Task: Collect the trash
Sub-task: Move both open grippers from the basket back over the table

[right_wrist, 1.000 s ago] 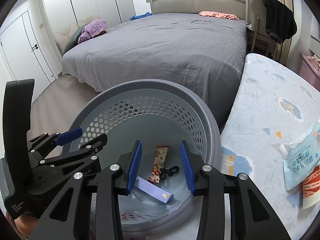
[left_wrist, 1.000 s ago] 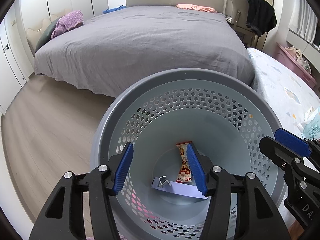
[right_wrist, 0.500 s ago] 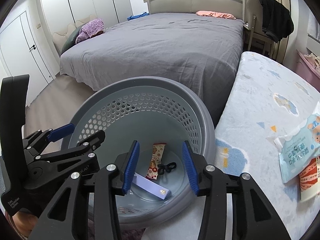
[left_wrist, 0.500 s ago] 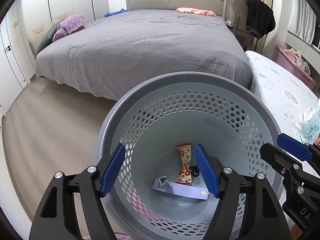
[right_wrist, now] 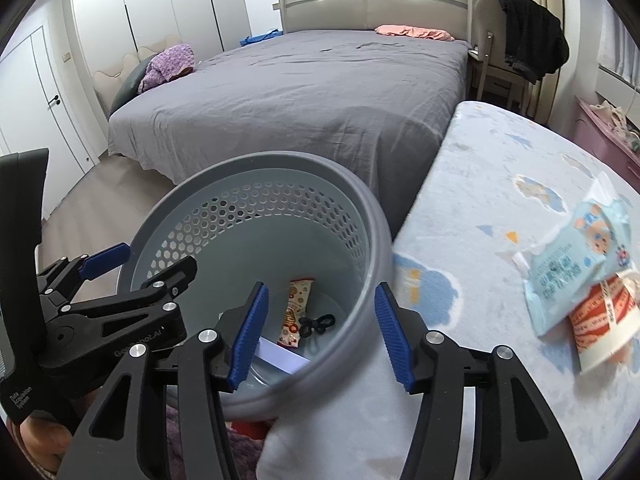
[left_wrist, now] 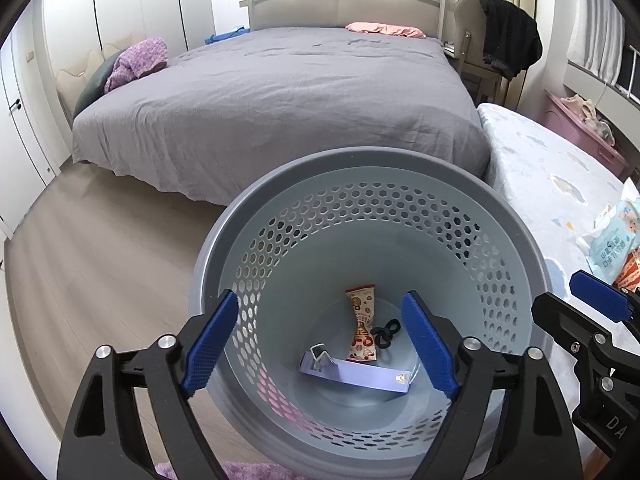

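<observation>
A home bedroom: a grey-sheeted double bed (left_wrist: pixel 280 108), white wardrobes (left_wrist: pixel 120 4) and wooden floor (left_wrist: pixel 100 260)

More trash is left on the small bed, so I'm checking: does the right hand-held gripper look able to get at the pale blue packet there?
Probably yes. The right hand-held gripper is opening with nothing between its jaws, and the pale blue packet lies uncovered on the small bed, off to its right. Nothing stands between them.

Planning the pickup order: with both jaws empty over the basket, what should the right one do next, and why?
Probably swing the right hand-held gripper, jaws opening and empty, toward the blue wipes packet lying on the patterned mattress; it lies outside the basket.
</observation>
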A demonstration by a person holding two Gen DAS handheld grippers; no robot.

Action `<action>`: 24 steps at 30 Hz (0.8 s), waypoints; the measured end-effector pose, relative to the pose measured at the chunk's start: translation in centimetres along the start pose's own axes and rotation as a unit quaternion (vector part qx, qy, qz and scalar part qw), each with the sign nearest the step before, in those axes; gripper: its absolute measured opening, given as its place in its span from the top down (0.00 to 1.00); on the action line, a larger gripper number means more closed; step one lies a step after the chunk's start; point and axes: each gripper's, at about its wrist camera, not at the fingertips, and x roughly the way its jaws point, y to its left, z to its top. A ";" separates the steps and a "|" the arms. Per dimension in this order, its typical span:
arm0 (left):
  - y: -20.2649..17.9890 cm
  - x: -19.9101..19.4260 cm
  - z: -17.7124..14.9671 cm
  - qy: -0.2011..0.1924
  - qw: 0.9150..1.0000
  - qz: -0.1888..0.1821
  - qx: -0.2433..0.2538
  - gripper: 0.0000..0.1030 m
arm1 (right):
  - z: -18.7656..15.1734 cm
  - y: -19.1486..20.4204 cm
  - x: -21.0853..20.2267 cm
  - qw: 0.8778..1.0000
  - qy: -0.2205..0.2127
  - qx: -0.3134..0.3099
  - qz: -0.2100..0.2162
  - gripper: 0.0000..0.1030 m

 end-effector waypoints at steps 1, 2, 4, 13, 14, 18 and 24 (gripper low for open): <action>-0.2 -0.1 -0.1 -0.001 1.000 0.000 0.001 0.19 | -0.2 -0.3 -0.3 1.000 -0.001 0.002 -0.002 0.47; -0.4 -0.4 -0.1 -0.003 1.000 0.000 0.003 0.19 | -0.4 -0.5 -0.6 1.000 -0.002 0.004 -0.004 0.47; -0.8 -0.8 -0.3 -0.005 1.000 -0.002 0.005 0.19 | -0.9 -1.0 -1.3 1.000 -0.004 0.009 -0.009 0.46; -3.8 -3.0 -1.0 -0.013 1.000 -0.021 0.017 0.19 | -3.1 -4.7 -4.8 0.998 -0.017 0.038 -0.038 0.44; -4.2 -3.2 -1.1 -0.013 0.999 -0.023 0.020 0.19 | -3.3 -5.3 -5.2 0.998 -0.018 0.043 -0.041 0.44; -6.2 -4.2 -1.4 -0.016 0.999 -0.035 0.029 0.19 | -4.6 -7.9 -7.2 0.996 -0.027 0.065 -0.051 0.42; -10.5 -5.8 -1.9 -0.016 0.997 -0.055 0.047 0.18 | -7.0 -12.2 -9.9 0.992 -0.033 0.094 -0.071 0.40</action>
